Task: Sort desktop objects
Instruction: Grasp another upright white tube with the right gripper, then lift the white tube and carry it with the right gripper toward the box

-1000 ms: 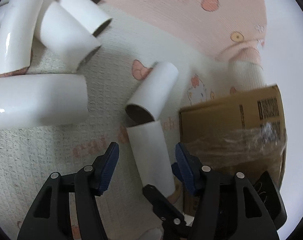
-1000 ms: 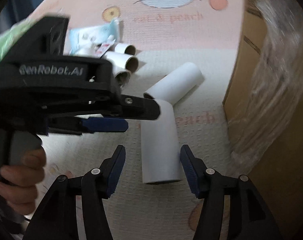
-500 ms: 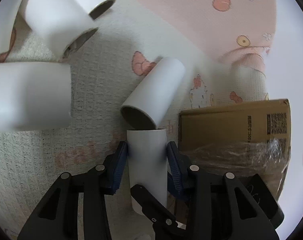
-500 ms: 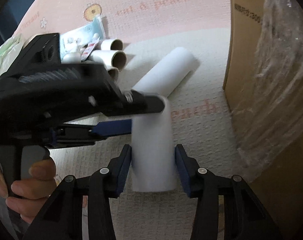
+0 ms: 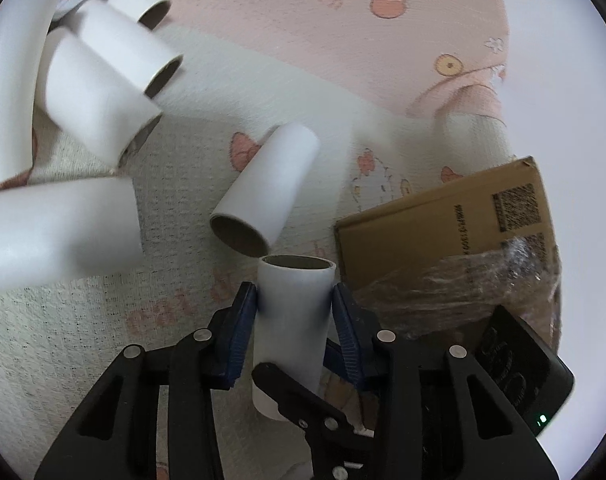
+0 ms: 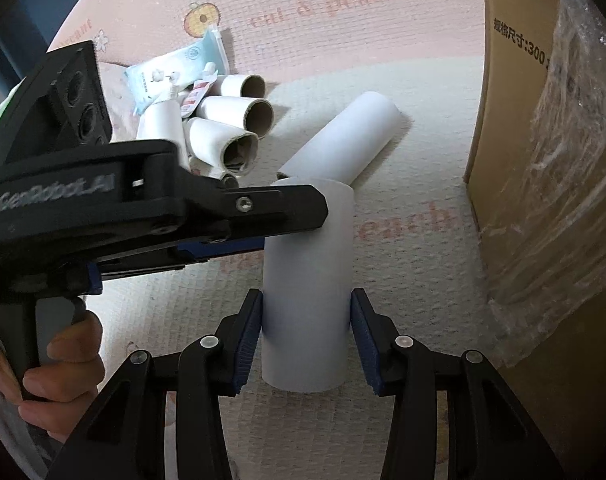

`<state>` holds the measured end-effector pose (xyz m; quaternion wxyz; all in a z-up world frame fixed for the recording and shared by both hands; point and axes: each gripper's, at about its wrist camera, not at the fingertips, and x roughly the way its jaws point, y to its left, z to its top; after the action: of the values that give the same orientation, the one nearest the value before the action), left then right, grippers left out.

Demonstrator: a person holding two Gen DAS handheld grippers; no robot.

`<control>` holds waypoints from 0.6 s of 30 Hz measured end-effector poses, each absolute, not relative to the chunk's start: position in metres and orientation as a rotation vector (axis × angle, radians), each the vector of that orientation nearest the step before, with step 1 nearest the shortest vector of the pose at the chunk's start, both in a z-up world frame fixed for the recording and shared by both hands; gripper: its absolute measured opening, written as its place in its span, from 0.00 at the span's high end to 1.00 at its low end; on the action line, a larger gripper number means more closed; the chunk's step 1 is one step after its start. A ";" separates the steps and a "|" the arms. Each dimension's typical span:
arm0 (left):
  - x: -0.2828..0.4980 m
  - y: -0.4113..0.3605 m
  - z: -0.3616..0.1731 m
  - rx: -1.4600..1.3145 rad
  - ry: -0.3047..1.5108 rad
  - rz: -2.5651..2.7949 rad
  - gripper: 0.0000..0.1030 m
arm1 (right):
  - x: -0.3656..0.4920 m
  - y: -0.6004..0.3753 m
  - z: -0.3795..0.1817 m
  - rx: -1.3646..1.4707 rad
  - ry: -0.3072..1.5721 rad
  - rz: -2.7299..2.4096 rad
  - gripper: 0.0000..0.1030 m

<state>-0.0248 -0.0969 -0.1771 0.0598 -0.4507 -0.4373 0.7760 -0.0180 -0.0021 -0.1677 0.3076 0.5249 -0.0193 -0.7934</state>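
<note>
On the patterned mat, beside the cardboard box (image 6: 515,128), both tools pinch one white tube (image 6: 307,300) — left tool (image 5: 295,312) near its far end and closing, right tool (image 6: 306,320) near its close end.

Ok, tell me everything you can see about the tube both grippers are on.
The white cardboard tube is a plain cylinder with a brown inner wall at its open end. Both the left gripper and the right gripper clamp its sides; the left gripper's jaws are closing. It is tilted up off the play mat, its far rim beside another tube.
</note>
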 end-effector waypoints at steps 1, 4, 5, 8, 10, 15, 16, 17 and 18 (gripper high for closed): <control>-0.027 -0.093 -0.171 -1.347 -1.301 2.353 0.60 | -0.018 0.003 -0.171 1.388 -0.054 -2.098 0.59; -0.027 -0.084 -0.164 -1.365 -1.172 2.388 0.61 | -0.023 0.007 -0.176 1.410 -0.063 -2.080 0.59; -0.027 -0.081 -0.163 -1.378 -1.130 2.401 0.61 | -0.023 0.008 -0.176 1.408 -0.069 -2.077 0.59; -0.029 -0.080 -0.171 -1.429 -1.150 2.369 0.60 | -0.020 0.021 -0.175 1.412 -0.089 -2.069 0.59; -0.030 -0.086 -0.178 -1.452 -1.216 2.333 0.59 | -0.022 0.021 -0.177 1.423 -0.104 -2.049 0.59; -0.035 -0.087 -0.194 -1.531 -1.239 2.287 0.53 | -0.025 0.018 -0.181 1.455 -0.092 -1.998 0.59; -0.034 -0.087 -0.193 -1.531 -1.230 2.295 0.53 | -0.027 0.013 -0.183 1.453 -0.087 -2.000 0.59; -0.033 -0.086 -0.193 -1.526 -1.218 2.305 0.53 | -0.025 0.014 -0.183 1.449 -0.084 -2.002 0.59; -0.033 -0.086 -0.192 -1.520 -1.209 2.311 0.53 | -0.028 0.012 -0.185 1.452 -0.085 -2.002 0.59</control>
<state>-0.0327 -0.0860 -0.1922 0.0613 -0.5024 -0.3998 0.7642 -0.0278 0.0115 -0.1847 0.3273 0.5545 -0.0326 -0.7644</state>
